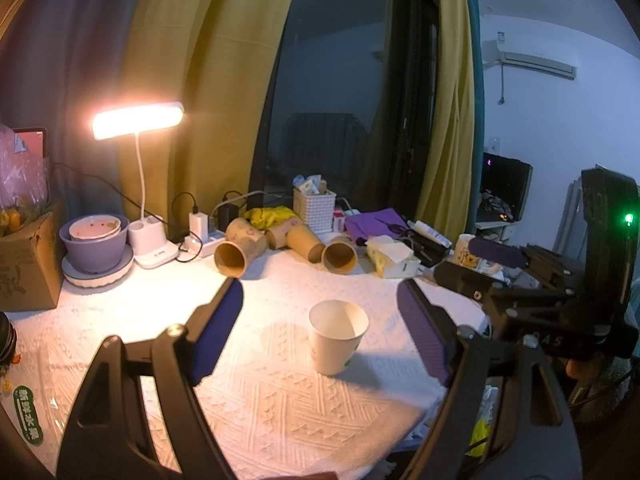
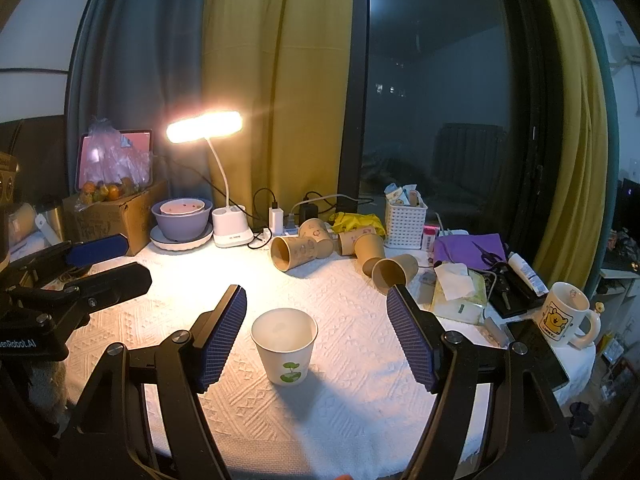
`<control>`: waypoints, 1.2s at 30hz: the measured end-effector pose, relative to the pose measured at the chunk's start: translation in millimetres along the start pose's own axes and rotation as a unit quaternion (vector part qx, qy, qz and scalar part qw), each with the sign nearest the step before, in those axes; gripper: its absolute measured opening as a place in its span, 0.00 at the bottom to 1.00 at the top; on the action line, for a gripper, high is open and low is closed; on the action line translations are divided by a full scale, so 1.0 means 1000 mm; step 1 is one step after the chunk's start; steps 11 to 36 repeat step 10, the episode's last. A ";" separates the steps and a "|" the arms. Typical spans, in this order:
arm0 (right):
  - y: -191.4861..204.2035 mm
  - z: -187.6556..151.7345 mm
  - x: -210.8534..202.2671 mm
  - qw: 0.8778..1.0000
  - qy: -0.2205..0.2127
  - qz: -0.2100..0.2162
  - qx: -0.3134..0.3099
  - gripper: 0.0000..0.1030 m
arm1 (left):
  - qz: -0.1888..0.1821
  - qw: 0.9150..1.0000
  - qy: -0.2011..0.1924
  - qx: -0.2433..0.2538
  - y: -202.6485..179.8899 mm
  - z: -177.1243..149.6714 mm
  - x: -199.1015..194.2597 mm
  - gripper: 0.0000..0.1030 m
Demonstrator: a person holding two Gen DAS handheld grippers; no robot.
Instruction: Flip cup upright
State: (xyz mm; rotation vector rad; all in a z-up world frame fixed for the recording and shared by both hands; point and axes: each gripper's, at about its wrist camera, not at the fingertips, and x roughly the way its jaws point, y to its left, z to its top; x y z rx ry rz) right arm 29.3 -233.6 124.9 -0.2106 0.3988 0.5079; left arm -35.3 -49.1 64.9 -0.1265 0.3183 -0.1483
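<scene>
The white cup [image 2: 285, 346] stands up, mouth open. Only the right view shows its green leaf. Both grippers, left [image 1: 320, 312] and right [image 2: 316, 320], are spread wide near the cup, holding nothing.

Lit desk lamp [image 2: 205, 127] before yellow curtains [image 2: 276, 80] and dark window [image 2: 440, 100]

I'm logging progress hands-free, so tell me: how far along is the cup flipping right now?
Done, it seems: the white paper cup stands upright on the white cloth, mouth up. In hand: nothing; the left tool and right tool are both open around it without touching. Left: only pulling back. The brown cups behind lie on their sides.
</scene>
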 end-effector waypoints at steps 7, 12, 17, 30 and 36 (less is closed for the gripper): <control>-0.002 0.001 0.000 1.000 0.000 0.000 0.000 0.73 | -0.004 1.000 -0.003 0.002 -0.001 -0.001 0.000 0.78; -0.002 0.002 0.000 1.000 0.000 0.000 -0.004 0.73 | -0.013 1.000 -0.001 0.008 -0.003 -0.003 0.002 0.78; -0.002 0.002 0.000 1.000 0.000 0.000 -0.004 0.73 | -0.013 1.000 -0.001 0.008 -0.003 -0.003 0.002 0.78; -0.002 0.002 0.000 1.000 0.000 0.000 -0.004 0.73 | -0.013 1.000 -0.001 0.008 -0.003 -0.003 0.002 0.78; -0.002 0.002 0.000 1.000 0.000 0.000 -0.004 0.73 | -0.013 1.000 -0.001 0.008 -0.003 -0.003 0.002 0.78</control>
